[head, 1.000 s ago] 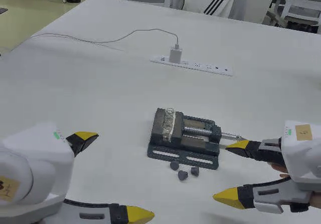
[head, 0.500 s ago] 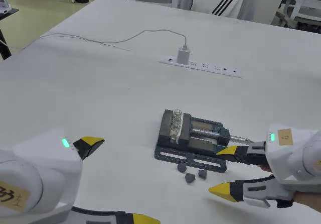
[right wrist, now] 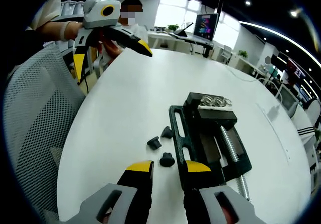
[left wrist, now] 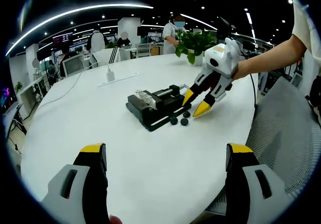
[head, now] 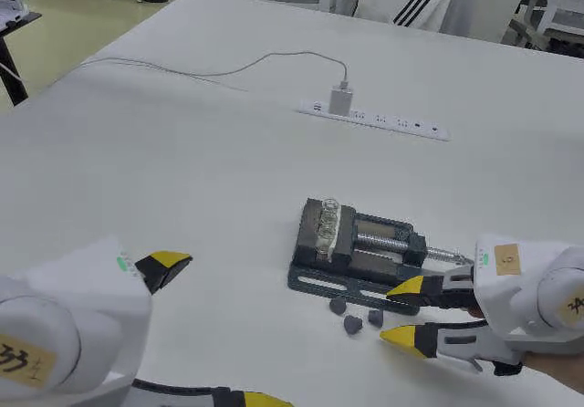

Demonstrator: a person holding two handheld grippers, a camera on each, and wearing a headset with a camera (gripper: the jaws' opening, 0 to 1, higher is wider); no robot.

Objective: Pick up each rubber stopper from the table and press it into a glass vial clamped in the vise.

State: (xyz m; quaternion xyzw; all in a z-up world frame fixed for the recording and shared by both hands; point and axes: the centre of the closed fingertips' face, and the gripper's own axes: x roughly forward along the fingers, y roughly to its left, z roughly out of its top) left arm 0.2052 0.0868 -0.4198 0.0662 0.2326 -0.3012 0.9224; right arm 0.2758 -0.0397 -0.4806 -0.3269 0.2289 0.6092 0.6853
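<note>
Three stoppers lie loose on the table near the vise, vials look unplugged, all left to do; right hand-held gripper parted, left hand-held gripper wide, both empty.

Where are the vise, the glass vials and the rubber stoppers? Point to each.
vise (head: 365, 263), head view, on its dark middle body.
glass vials (right wrist: 214, 102), right gripper view, on their clear rims.
rubber stoppers (right wrist: 166, 159), right gripper view, on the nearest stopper's top.

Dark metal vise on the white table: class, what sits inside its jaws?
Clear glass vials stand in a row between the jaws of the dark metal vise. Their rims show above; the jaws cover their lower bodies and bases.
</note>
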